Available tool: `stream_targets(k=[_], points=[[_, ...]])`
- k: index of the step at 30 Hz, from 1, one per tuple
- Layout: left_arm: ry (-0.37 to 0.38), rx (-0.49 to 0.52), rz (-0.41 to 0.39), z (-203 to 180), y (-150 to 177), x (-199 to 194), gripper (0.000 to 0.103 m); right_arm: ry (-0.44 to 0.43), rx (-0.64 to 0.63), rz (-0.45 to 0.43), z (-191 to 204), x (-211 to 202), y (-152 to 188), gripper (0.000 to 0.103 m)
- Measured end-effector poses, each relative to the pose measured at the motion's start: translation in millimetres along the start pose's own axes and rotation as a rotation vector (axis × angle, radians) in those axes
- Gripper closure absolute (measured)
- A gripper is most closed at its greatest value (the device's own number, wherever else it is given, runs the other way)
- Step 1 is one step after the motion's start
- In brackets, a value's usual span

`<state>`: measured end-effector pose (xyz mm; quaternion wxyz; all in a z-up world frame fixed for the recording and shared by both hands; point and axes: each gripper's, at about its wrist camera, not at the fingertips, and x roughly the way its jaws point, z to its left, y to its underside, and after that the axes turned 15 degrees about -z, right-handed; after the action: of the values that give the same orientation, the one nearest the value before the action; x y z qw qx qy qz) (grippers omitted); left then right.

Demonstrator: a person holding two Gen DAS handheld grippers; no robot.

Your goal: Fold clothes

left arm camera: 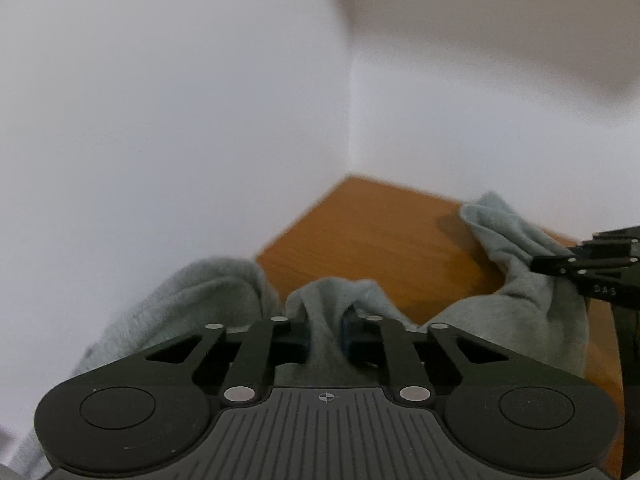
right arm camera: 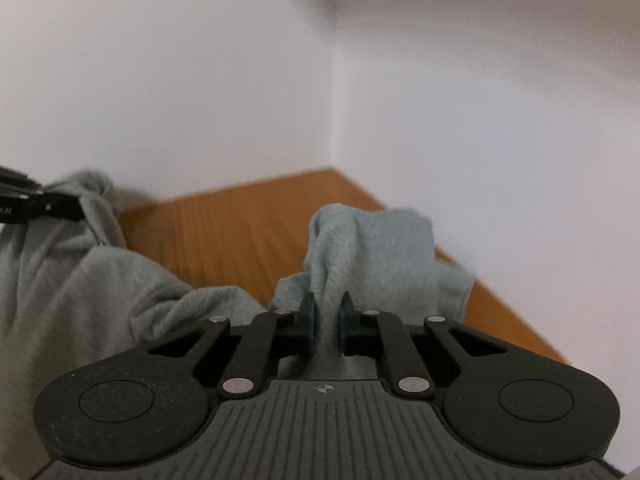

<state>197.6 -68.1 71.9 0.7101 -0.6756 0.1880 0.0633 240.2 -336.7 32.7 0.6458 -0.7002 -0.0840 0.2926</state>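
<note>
Jaws of both grippers are clamped on bunched folds of the grey garment (right arm camera: 372,248): the left gripper (left arm camera: 326,332) pinches one raised edge, the right gripper (right arm camera: 327,320) another. Cloth sags between them onto the wooden desk (left arm camera: 372,240), which runs ahead of the jaws into the wall corner (right arm camera: 334,120). Judging from this, both should lift evenly, keeping the span taut so the fold lands straight.
</note>
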Motion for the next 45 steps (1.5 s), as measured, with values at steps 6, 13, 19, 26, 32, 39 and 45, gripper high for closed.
stream_targets(k=[6, 13, 19, 26, 32, 39, 45], points=[[-0.056, -0.027, -0.110, 16.9, -15.1, -38.1, 0.102, 0.046, -0.006, -0.074, -0.9, -30.2, -27.3, 0.091], [-0.053, -0.051, -0.139, 33.5, -23.4, -75.7, 0.103, 0.192, -0.053, -0.166, -12.2, -95.5, -47.7, 0.102], [-0.003, -0.059, -0.039, 33.5, 14.4, -82.4, 0.082, 0.243, -0.043, -0.095, -22.5, -108.0, -31.1, 0.100], [-0.025, -0.023, 0.004, 27.2, 40.3, -71.9, 0.025, 0.172, 0.027, -0.011, 2.3, -73.0, -1.1, 0.060], [-0.033, -0.053, -0.008, 27.6, 34.8, -60.3, 0.017, 0.114, 0.014, 0.034, 20.2, -58.7, 19.7, 0.048], [-0.040, -0.024, -0.003, 18.9, 12.6, -35.6, 0.017, 0.073, 0.094, 0.088, 0.3, -44.4, 38.0, 0.044], [-0.031, 0.131, 0.062, -6.6, 1.8, 16.0, 0.017, 0.001, 0.172, 0.084, -8.0, -47.4, 45.6, 0.044]])
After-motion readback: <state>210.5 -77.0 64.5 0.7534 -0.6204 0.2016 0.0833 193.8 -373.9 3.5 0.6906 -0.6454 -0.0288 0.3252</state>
